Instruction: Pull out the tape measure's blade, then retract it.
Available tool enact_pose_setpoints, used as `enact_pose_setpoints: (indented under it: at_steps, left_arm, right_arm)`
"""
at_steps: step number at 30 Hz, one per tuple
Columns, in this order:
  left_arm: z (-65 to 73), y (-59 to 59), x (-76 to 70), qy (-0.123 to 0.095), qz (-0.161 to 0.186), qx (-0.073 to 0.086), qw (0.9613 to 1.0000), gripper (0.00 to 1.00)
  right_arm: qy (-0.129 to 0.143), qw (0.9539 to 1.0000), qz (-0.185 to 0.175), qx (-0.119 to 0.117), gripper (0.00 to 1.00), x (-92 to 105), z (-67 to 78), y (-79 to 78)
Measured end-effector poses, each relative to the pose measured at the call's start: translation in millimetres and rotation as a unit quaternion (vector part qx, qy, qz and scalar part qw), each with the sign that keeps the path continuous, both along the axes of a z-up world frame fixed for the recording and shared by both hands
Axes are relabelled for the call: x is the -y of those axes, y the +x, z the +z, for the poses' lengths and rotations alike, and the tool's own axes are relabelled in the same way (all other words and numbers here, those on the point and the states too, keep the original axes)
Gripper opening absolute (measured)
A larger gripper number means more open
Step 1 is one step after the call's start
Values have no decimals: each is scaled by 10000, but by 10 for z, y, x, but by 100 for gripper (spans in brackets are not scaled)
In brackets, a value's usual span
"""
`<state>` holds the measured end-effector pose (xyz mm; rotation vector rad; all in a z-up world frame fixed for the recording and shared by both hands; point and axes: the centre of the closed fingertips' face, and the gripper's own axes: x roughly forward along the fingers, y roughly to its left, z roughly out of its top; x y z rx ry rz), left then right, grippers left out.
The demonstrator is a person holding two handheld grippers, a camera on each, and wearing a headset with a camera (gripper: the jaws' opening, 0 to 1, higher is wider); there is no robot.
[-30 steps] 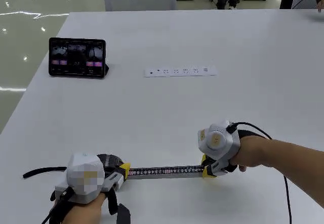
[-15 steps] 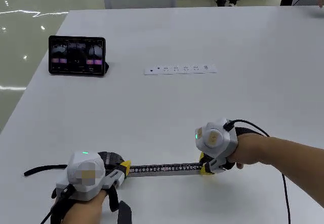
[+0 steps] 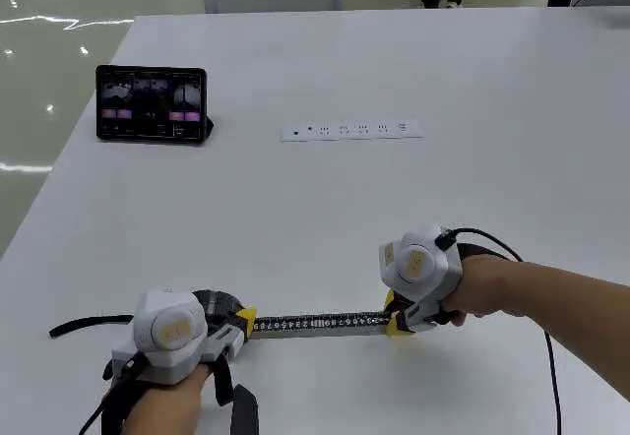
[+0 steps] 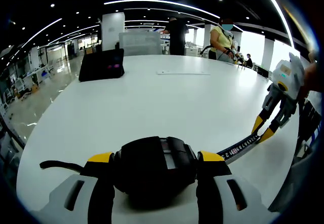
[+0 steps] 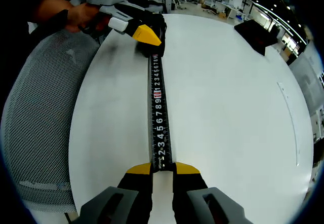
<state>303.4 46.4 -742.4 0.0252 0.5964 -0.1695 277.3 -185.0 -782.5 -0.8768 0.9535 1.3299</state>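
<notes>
Holding the black tape measure case (image 3: pixel 217 308) clamped between its fingers, the left gripper (image 4: pixel 155 158) sits low on the white counter (image 3: pixel 394 189); the numbered blade (image 5: pixel 158 107) runs flat rightward to the right gripper (image 5: pixel 163 169), whose fingers pinch its tip.

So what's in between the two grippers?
The tape measure's pulled-out blade, lying along the table, from left gripper to right gripper; head view shows it.

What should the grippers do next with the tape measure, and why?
Probably ease the right gripper toward the tape measure's case so the blade slides back in: it is already out, pinched at its tip, and the left gripper clamps the case.
</notes>
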Motion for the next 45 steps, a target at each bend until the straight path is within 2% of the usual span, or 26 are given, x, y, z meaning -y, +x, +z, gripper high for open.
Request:
enact_pose_setpoints:
  at_steps: [45]
  left_arm:
    - [-14, -1, 3, -7, -2, -36, 10000, 61]
  right_arm:
    - [14, 10000, -91, -24, 11, -176, -6, 13]
